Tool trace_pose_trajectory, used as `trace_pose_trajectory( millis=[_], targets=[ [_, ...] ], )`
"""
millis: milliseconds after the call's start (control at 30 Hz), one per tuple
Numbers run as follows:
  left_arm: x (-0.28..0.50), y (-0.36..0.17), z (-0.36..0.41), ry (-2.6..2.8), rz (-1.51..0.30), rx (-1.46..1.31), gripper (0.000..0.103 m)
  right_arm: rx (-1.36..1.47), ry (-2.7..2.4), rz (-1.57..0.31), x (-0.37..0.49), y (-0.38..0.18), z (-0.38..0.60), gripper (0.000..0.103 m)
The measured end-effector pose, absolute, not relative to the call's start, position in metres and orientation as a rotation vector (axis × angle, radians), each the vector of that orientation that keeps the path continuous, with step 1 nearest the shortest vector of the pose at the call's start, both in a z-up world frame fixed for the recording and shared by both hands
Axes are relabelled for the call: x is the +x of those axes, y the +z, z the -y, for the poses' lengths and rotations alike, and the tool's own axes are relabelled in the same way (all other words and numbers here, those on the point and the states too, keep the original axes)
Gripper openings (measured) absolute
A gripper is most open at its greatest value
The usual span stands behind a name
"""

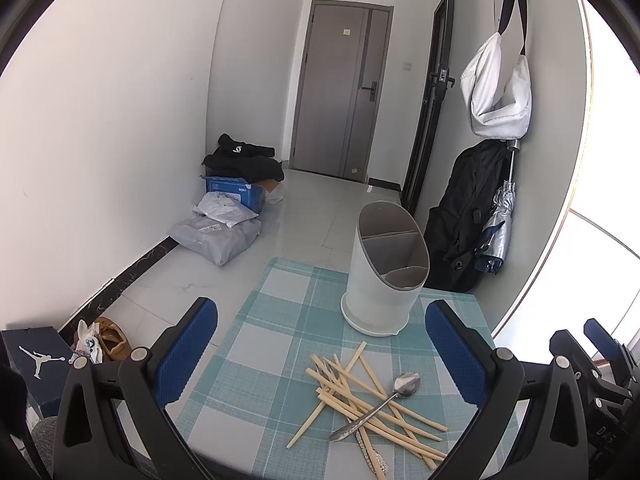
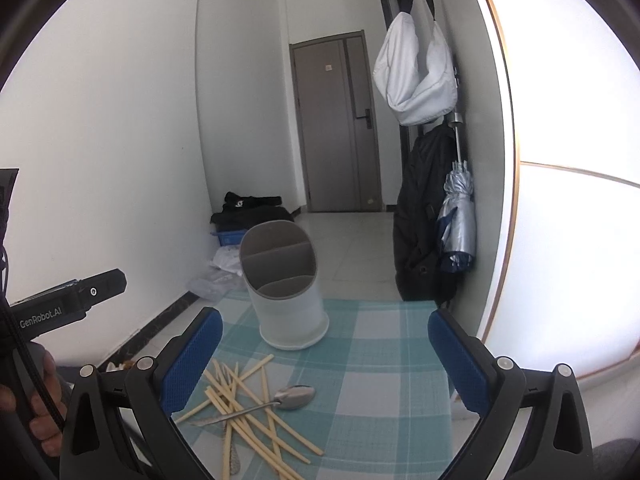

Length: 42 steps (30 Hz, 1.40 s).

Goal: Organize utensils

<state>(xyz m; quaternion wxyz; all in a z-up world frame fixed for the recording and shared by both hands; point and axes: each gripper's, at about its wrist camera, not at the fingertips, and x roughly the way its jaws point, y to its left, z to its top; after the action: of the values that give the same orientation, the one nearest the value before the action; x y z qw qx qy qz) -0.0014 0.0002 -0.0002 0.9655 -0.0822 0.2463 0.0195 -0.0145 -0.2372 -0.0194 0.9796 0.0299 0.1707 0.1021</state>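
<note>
Both grippers' fingers [image 1: 188,354] wide apart, empty: take spoon [image 1: 374,406] off chopsticks [image 1: 362,400] first, w/ right gripper [image 2: 324,364], into holder [image 1: 386,268].

Location type: residential entry hallway of a home. Indicators: a grey entrance door [image 1: 340,92] with a handle lock at the far end; white walls and a pale tiled floor [image 1: 192,280] with a dark skirting strip. A white bag [image 2: 414,76], a black garment [image 2: 424,216] and a folded silver umbrella [image 2: 458,220] hang on the right wall. Parcels [image 1: 218,232], a blue carton [image 1: 236,192] and dark clothing [image 1: 244,160] lie on the floor by the left wall. A shoebox [image 1: 34,364] and a shoe [image 1: 114,338] sit nearby.
</note>
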Motion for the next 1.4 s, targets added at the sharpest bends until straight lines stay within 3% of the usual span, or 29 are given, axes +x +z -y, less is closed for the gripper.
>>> trace_pose_trajectory(
  millis=[933, 1333, 1400],
  targets=[
    [0.003, -0.005, -0.005, 0.008, -0.53, -0.197, 0.102, 0.089, 0.214, -0.383, -0.007, -0.022, 0.24, 0.103],
    [0.025, -0.023, -0.03, 0.027, -0.609, -0.253, 0.102, 0.174, 0.299, -0.727, 0.049, -0.073, 0.232, 0.103],
    [0.031, -0.026, -0.035, 0.015, -0.627, -0.279, 0.102, 0.206, 0.314, -0.81, 0.062, -0.088, 0.229, 0.098]
  ],
)
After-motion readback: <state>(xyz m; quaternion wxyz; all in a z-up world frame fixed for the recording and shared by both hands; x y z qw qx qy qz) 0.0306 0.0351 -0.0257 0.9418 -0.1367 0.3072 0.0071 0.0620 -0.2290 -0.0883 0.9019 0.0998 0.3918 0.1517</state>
